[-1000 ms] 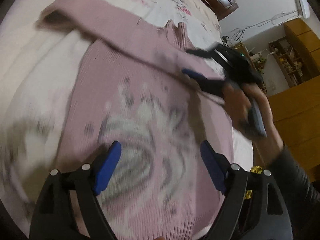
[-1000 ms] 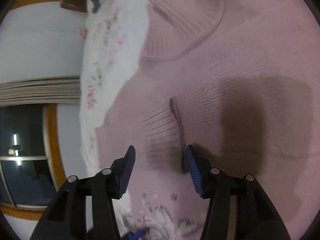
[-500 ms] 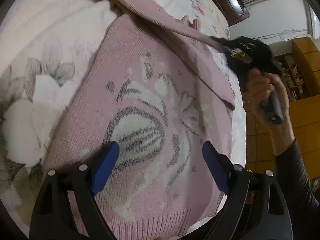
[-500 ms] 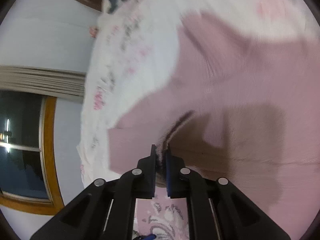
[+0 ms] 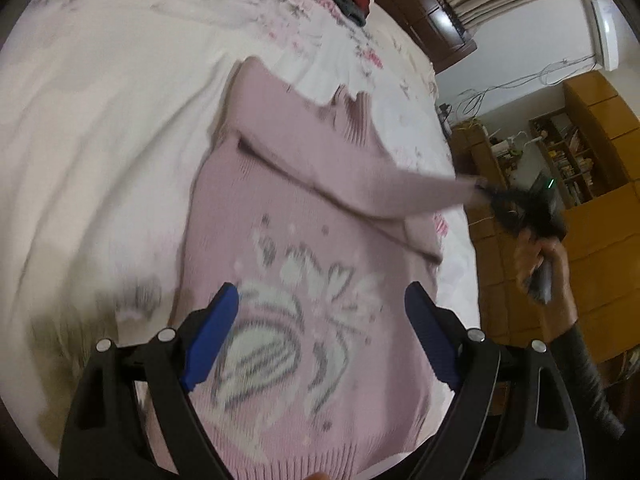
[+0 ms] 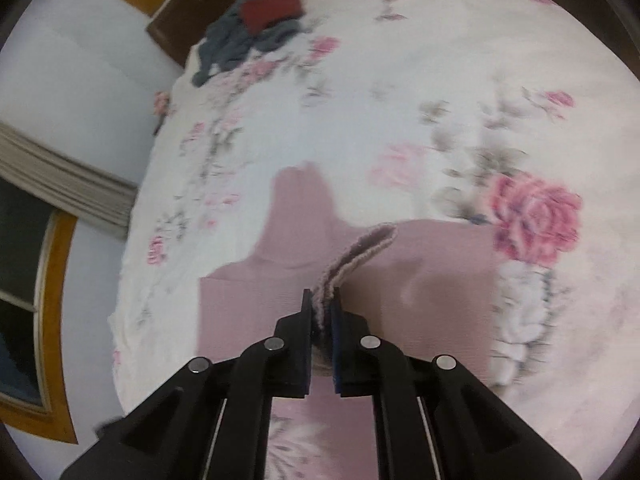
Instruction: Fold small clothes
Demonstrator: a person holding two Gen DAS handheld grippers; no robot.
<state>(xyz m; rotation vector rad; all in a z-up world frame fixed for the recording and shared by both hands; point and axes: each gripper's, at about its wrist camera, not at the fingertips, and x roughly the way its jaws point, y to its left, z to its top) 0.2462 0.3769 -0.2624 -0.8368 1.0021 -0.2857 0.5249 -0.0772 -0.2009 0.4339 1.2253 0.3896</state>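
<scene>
A pink knitted sweater with a white and grey pattern lies flat on the bed, collar at the far end. One sleeve stretches across the chest to the right, its cuff pinched by my right gripper. In the right wrist view that gripper is shut on the ribbed cuff, lifted above the sweater body. My left gripper hangs open above the sweater's lower half, nothing between its fingers.
A floral bedsheet covers the bed. A heap of grey and red clothes lies by the dark headboard. Wooden cabinets and shelves stand to the right of the bed. A hand and dark sleeve hold the right gripper.
The right gripper closed on the sleeve cuff and has pulled the sleeve out to the right, lifting it. The left gripper has drawn back; more of the sweater shows.
</scene>
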